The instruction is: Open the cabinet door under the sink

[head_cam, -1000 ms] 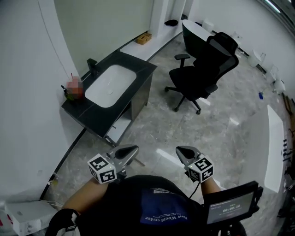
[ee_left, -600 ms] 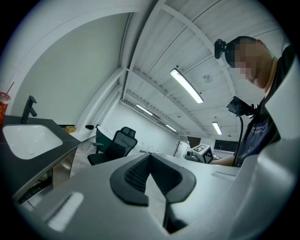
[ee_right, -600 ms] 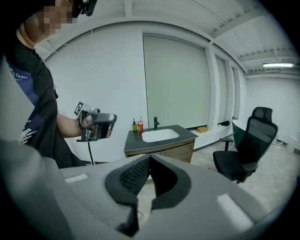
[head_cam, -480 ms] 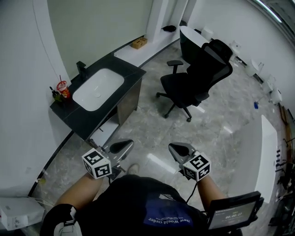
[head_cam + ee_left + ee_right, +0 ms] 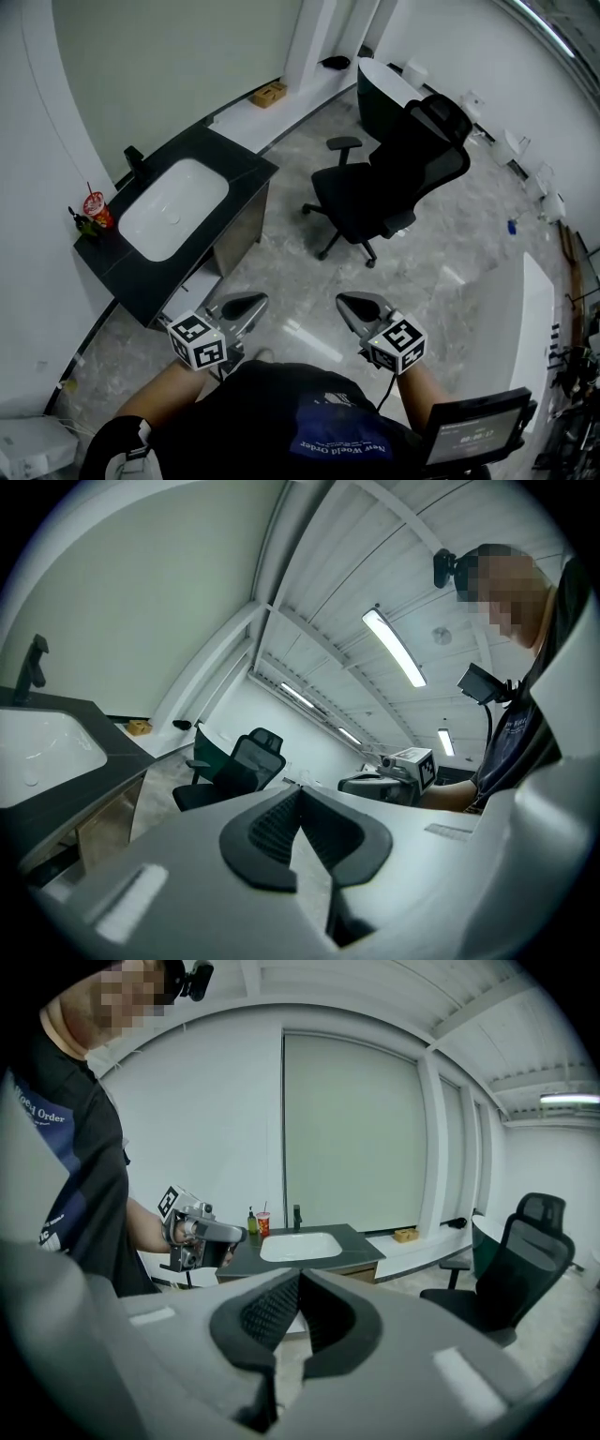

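Both claws are pressed together with nothing between the pads: the left claw [image 5: 261, 299] and the right claw [image 5: 343, 301] hang side by side in front of the person's chest, well apart from the sink [image 5: 171, 208] and nearer the person than it. The sink is set in a dark counter [image 5: 242, 161]. The cabinet door [image 5: 237, 236] is the grey-brown panel below the sink's front edge, and it looks shut. No handle can be made out on it from here.

In my judgement the task has not begun, and the reach to the door comes next.

- A claw that arrives at the panel below the sink with its pads together will only bump or slide on it. It has to spread first to take an edge or a pull.
- The grip point is unseen, so the claw may aim at the wrong side of the panel.
- The office chair [image 5: 389, 187] stands near, off the sink's far end, and may crowd the stance or the door's swing.
- A red cup [image 5: 94, 206] stands by the sink's other end, and a hard tug that shakes the counter may tip it.
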Motion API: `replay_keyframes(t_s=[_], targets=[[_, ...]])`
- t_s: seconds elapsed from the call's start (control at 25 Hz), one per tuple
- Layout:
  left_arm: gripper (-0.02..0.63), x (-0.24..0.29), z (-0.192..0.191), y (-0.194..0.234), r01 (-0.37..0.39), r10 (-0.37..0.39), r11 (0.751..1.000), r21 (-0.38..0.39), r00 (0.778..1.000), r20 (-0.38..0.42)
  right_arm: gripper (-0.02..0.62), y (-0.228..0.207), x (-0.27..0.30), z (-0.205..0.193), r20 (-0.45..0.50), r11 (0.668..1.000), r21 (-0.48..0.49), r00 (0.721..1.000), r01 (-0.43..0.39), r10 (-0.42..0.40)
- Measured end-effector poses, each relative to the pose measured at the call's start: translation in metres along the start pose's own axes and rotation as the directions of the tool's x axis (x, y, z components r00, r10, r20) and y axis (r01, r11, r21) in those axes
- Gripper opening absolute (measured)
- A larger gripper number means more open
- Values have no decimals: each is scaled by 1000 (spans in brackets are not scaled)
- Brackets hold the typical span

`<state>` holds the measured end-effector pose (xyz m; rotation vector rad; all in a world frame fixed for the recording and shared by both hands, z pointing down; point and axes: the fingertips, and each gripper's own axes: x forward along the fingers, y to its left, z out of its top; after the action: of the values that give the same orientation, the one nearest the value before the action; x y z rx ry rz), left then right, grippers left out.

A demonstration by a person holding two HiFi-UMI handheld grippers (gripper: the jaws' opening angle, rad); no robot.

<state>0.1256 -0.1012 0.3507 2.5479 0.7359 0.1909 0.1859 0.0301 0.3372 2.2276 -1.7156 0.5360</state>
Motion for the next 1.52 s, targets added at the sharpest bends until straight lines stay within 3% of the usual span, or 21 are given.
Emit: replay_keyframes(t_s=[0.16,0.32,0.52,0.64,0.84,0.96,1.16,1.32,1.52], targets=[[0,20,20,30,-49,49,999,-1,999,22,2,-41,18,13,33,999,27,999,-24,23],[0,24,25,51,-132,132,991,-9,991,34,2,-65,38,16,40,994,19,993,-108,107],[0,31,35,67,-279,279,960,-9,957,82,2,-108,59,25,57,974,-11,972,-226,226],[0,41,46,80,-392,388,920,7,911,140,2,-140,76,32,65,951,-34,949,-306,308],[0,60,64,77,-564,549,825,-22,793,266,2,-183,92,49,44,882,-118,885,-456,464],[0,72,76,70,-631,604,776,-22,732,315,2,-199,106,63,41,831,-165,838,-532,544],[0,71,84,60,-701,664,713,-33,659,354,2,-190,136,79,45,749,-185,756,-637,653],[0,55,91,64,-728,688,683,-54,618,379,2,-164,167,98,54,693,-200,698,-693,714],[0,14,109,96,-741,689,670,-43,600,408,2,-127,220,126,58,669,-210,675,-712,736]])
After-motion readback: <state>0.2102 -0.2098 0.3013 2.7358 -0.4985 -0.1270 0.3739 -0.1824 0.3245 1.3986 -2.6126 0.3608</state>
